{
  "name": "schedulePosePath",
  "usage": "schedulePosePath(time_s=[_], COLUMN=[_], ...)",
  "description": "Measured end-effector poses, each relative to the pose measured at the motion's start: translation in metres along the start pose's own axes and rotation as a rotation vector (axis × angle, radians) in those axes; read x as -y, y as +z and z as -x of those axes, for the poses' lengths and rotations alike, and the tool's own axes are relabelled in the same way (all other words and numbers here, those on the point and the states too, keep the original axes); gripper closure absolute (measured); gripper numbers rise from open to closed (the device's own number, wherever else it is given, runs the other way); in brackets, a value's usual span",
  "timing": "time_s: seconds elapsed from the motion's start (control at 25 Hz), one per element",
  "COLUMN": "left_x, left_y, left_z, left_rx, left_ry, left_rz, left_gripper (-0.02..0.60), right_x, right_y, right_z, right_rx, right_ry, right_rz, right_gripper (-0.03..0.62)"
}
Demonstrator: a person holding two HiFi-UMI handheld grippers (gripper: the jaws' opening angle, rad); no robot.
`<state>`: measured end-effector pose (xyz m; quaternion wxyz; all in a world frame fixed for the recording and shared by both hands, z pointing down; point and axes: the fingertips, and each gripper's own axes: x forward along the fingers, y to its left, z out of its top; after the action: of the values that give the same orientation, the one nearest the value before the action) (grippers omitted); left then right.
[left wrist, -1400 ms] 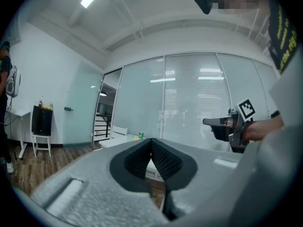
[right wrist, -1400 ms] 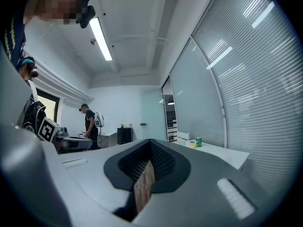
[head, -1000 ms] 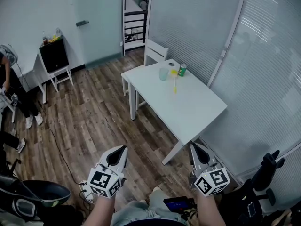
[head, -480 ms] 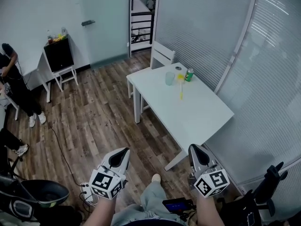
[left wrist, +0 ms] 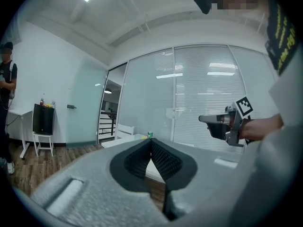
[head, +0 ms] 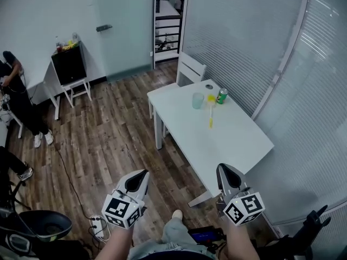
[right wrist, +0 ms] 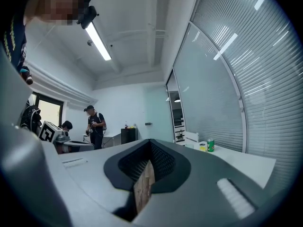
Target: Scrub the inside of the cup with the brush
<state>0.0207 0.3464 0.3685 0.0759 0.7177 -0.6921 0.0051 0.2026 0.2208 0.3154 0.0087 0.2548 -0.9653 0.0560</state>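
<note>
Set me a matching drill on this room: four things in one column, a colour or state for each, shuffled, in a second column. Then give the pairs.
1 cup
2 brush
3 can
4 chair

A yellow, lying flat
B white
C green, upright
D pale and see-through, upright

Pairs: 1-D, 2-A, 3-C, 4-B

A pale, translucent cup [head: 198,101] stands upright near the far end of the white counter [head: 233,142], its mouth open upward. Just to its right the yellow brush [head: 211,111] lies flat on the counter, head at the far end, slim handle pointing toward the near side.
</note>
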Motion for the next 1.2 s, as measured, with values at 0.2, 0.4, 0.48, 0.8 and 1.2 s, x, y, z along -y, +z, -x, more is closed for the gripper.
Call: schedulePosePath(time_s=[0.2, 0.4, 0.48, 0.8, 1.2], left_x=[-0.013, -0.023, -0.026, -0.038, -0.043], left_y=[0.011, 0.019, 0.023, 0.022, 0.012], left_z=[-0.039, -0.076, -0.091, -0.142, -0.178], left_rx=[0.005, 0.011, 0.013, 0.008, -0.028], left_ry=[0.026, 0.047, 0.056, 0.073, 0.049], left_rz=[0.003, -0.007, -0.011, -0.004, -0.019], left_gripper=[0.581, 0.581, 0.581, 0.581, 0.581], right_x=[0.029, 0.059, 0.071, 0.111, 0.143], right_y=[0.015, 0.025, 0.028, 0.024, 0.014], right_z=[-0.035, -0.066, -0.079, -0.118, -0.137], right_rx=[0.007, 0.016, 0.018, 0.005, 0.026], right_ry=[0.032, 0.058, 0.070, 0.094, 0.070], right_rz=[0.010, 0.012, 0.012, 0.004, -0.026], right_gripper=[0.588, 0.588, 0.588, 0.588, 0.588])
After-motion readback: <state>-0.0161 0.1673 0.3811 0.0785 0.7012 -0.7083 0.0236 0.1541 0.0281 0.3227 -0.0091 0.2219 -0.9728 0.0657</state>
